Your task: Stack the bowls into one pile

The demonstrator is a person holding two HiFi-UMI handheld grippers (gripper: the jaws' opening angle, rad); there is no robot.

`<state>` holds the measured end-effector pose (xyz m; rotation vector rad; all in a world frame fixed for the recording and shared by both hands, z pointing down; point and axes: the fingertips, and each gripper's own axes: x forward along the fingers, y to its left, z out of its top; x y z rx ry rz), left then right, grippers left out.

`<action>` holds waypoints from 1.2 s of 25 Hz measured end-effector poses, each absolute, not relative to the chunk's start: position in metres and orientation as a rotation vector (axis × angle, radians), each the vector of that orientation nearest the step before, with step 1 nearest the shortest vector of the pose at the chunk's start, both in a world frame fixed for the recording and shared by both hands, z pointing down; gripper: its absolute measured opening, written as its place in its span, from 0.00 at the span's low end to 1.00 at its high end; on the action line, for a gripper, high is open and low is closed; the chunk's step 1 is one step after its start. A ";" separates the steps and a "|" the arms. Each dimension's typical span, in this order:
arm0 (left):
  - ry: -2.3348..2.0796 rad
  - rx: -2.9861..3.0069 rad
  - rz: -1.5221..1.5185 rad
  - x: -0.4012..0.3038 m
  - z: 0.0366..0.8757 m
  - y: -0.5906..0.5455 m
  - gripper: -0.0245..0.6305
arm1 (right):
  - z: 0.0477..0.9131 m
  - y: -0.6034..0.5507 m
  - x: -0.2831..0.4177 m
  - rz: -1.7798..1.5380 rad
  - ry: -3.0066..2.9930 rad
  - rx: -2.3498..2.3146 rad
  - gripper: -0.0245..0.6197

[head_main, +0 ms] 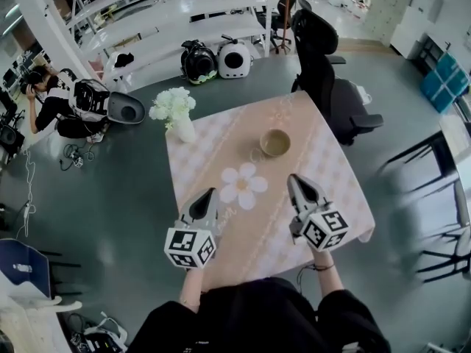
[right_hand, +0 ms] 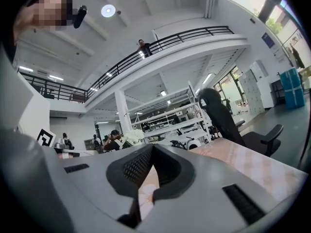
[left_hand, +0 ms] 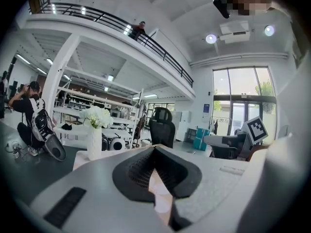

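A tan bowl stands on the pink checked tablecloth, toward the table's far right; I cannot tell whether more bowls sit nested in it. My left gripper hovers over the near left part of the table, its jaws shut and nothing between them. My right gripper is held over the near right, just short of the bowl, also shut and with nothing in it. Both grippers point roughly level across the table. Neither gripper view shows the bowl.
A white vase of white flowers stands at the table's far left corner. A white flower-shaped mat lies between the grippers. A black office chair stands beyond the table, and a person crouches on the floor at the left.
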<state>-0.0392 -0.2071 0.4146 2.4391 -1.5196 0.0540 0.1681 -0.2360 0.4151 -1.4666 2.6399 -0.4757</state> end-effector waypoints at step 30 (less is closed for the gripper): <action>-1.741 2.407 -0.085 -0.092 0.376 -0.177 0.03 | 0.370 -0.215 0.174 -0.279 2.616 -1.488 0.03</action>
